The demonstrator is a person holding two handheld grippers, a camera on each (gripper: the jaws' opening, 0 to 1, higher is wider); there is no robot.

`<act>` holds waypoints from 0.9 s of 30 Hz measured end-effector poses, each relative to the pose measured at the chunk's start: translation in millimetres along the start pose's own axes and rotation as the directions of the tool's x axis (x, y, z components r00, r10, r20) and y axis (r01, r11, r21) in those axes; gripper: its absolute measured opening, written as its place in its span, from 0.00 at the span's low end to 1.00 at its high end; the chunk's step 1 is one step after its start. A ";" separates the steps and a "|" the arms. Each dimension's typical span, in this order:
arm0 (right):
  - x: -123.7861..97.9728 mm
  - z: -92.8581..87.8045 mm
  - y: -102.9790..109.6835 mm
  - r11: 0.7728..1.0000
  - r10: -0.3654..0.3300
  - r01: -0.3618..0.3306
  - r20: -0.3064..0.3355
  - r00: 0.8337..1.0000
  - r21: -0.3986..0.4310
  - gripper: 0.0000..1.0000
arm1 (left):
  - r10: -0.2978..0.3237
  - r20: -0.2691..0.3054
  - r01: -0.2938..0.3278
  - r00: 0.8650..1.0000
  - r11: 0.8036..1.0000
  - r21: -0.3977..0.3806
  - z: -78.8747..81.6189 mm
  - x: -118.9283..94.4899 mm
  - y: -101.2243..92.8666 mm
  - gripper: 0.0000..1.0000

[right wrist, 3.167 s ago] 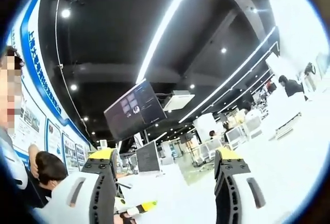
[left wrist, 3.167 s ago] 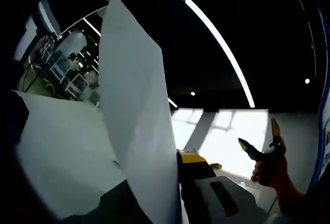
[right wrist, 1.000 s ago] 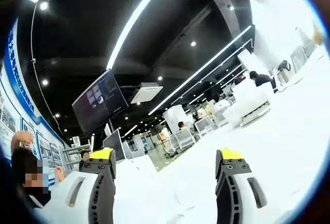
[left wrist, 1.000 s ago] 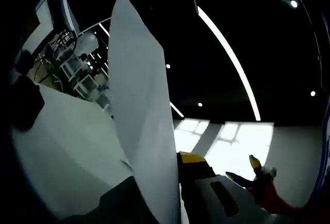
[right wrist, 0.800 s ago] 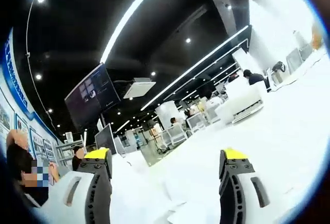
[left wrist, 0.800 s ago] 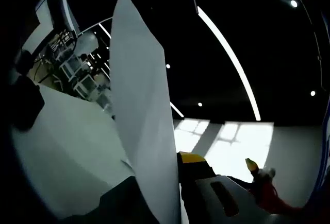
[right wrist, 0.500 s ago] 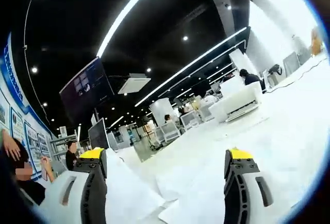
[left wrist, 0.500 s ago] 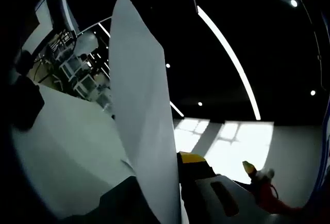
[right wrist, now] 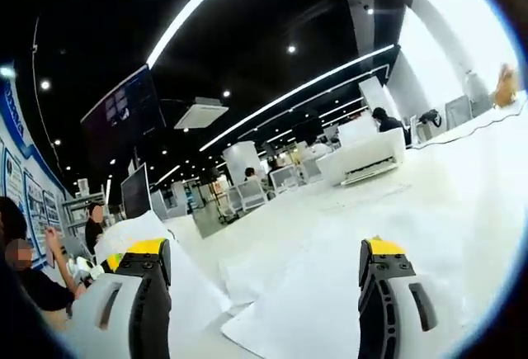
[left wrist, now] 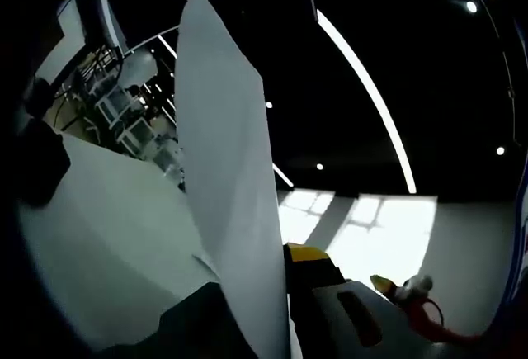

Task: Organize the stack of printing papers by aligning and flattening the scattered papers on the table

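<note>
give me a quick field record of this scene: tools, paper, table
left tool: shut on a white paper sheet, which stands up out of its jaws
right tool: open, jaws wide apart, nothing between them
loose papers: white sheets lying overlapped and unaligned on the table
table: white
other tool in left gripper view: yellow-tipped, low right

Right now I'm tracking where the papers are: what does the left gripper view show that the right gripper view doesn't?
Left gripper view: a sheet standing upright, pinched in the left gripper, with the right gripper low at the right. Right gripper view: that gripper's fingers apart and empty, above loose papers lying overlapped. Both: the white table and ceiling light strips.
</note>
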State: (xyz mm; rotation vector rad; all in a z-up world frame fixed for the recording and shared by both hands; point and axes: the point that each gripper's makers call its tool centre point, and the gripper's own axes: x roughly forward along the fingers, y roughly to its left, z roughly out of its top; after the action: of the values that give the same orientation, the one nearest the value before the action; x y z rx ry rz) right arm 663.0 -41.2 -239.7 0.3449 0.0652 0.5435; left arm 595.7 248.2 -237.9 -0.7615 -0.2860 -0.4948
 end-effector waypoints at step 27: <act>26.4 -76.5 -0.5 0.972 -0.067 0.022 -0.188 0.980 -0.232 0.86 | 0.000 0.004 0.000 1.000 1.000 0.009 0.3 -0.3 -0.3 0.06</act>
State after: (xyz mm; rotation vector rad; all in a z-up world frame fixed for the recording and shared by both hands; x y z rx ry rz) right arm 674.3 -4.7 -311.0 0.0640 0.1973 0.5326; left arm 595.3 248.3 -237.7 -0.7535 -0.2917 -0.4914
